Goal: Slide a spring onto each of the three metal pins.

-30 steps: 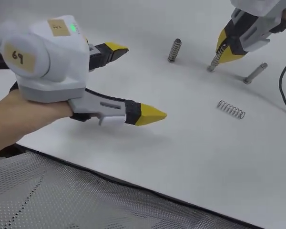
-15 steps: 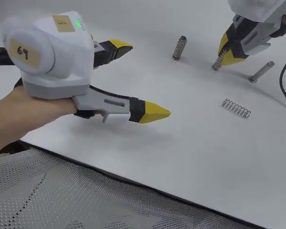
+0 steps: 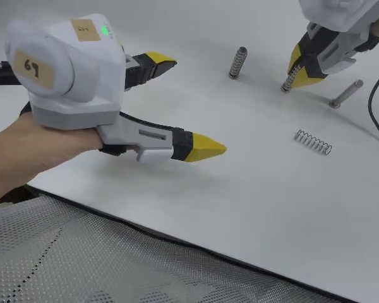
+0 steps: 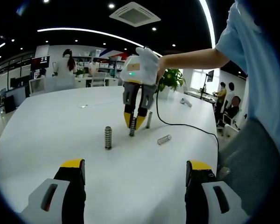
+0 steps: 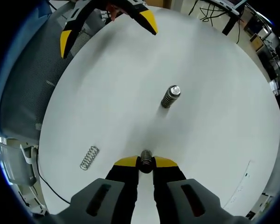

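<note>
Right yellow-tipped gripper (image 3: pixel 301 71) pinched shut on steel coil spring (image 3: pixel 290 77) over middle metal pin (image 5: pixel 146 159). Left yellow-tipped gripper (image 3: pixel 192 106) wide open, empty. Risk: the squeeze binds the coils and tips the pin. Loose wire spring (image 3: pixel 313 142) at its 5 o'clock, bare metal pin (image 3: pixel 345 93) at 3.

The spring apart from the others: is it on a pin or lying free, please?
Lying free: the spring lies on its side on the table, no pin through it, nothing touching it.

3 pins (image 3: pixel 346 93) — 3 springs (image 3: pixel 313 143)
</note>
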Motion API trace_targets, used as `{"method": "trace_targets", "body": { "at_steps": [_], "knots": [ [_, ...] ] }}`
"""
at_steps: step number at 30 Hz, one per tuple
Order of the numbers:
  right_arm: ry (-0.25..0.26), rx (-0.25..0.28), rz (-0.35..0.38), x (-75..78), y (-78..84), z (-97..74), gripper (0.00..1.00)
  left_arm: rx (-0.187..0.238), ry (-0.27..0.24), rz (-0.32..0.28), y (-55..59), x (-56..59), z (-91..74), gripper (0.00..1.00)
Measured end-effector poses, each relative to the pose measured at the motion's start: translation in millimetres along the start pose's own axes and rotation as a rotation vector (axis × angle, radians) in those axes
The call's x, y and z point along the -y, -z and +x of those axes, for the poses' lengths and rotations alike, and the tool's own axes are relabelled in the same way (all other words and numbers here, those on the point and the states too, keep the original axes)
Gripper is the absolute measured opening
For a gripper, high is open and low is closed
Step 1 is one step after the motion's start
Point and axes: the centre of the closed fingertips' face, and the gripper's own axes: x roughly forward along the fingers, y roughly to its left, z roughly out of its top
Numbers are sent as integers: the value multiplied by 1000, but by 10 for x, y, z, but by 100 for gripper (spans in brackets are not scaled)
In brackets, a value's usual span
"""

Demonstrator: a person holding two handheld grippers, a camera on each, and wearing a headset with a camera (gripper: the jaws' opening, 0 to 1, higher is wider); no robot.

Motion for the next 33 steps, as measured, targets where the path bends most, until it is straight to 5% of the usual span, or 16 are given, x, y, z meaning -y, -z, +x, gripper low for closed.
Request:
{"method": "trace_targets", "body": {
  "at_steps": [5,24,33],
  "knots": [
    [-5,9,13,-1,5,5,12,-3,2,-2,10,-6,1,86],
    [99,155,87,26,-134,-64,84,-5,16,0,30,32,14,86],
    [131,201,124,-5,-186,-118,91,1,10,-6,22,3,0,86]
  ]
}}
